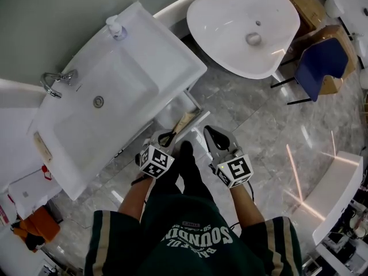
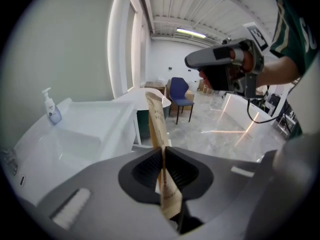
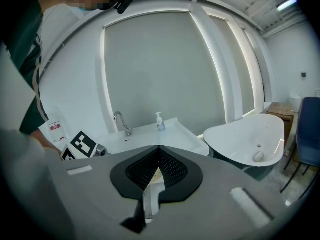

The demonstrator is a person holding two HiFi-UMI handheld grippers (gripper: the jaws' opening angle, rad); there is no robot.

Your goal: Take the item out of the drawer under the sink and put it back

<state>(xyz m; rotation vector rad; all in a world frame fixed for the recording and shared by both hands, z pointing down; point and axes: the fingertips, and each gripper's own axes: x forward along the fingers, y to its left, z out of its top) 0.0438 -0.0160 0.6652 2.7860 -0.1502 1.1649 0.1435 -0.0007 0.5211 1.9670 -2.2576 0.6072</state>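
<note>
Nearest is the person's green shirt [image 1: 195,240], with one gripper on each side, just past it. The left gripper [image 1: 168,138] has its fingers closed tight on a long tan packet [image 1: 183,124]. In the left gripper view the packet [image 2: 156,116] sticks up from between the two black pads. Its far end points at the open white drawer [image 1: 167,115] under the sink [image 1: 109,91] and is over the drawer's near edge. The right gripper [image 1: 210,132] is just to the right of the left one. Its fingers are closed on each other and hold nothing. Both grippers are above the grey floor [image 1: 247,108]. On the far side of the sink are a tap [image 1: 57,80] and a soap bottle [image 1: 117,26]. Far to the right are a round white tub [image 1: 244,25] and a blue chair [image 1: 322,62].
</note>
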